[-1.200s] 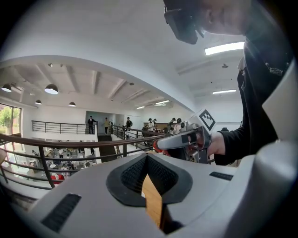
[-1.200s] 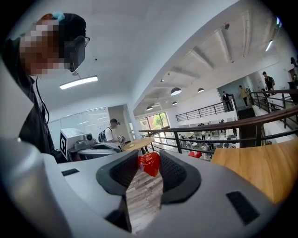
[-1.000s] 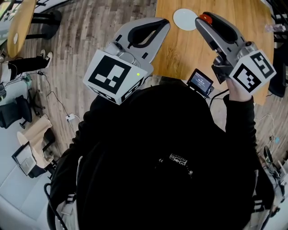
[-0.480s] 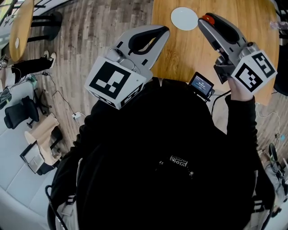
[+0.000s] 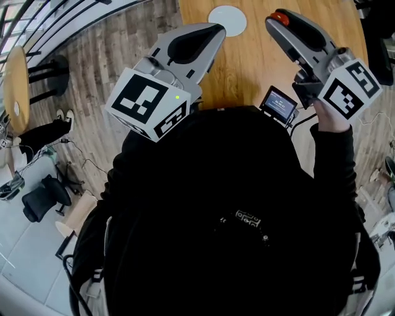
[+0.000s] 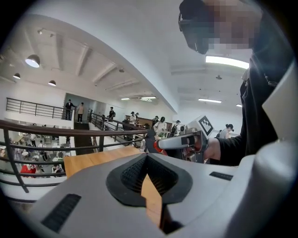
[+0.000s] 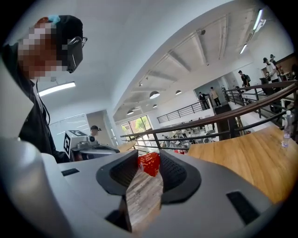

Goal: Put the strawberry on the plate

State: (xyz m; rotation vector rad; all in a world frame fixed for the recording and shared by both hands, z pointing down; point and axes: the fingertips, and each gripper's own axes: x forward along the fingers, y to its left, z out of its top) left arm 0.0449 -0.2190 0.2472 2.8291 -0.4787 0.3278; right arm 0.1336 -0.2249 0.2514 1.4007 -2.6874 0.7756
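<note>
The plate (image 5: pixel 227 20) lies on the table (image 5: pixel 247 68), between left gripper (image 5: pixel 213 29) and right gripper (image 5: pixel 275 22) holding the strawberry (image 5: pixel 281 17).

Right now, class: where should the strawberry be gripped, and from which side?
Grip the strawberry across its rounded middle, one jaw on each opposite side, as the right tool now holds it at its tips. Being small and rounded, it probably offers no flatter faces.

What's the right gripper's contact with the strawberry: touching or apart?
Touching. Right gripper view shows the strawberry pinched between the right gripper's pads at their tips, no gap either side.
</note>
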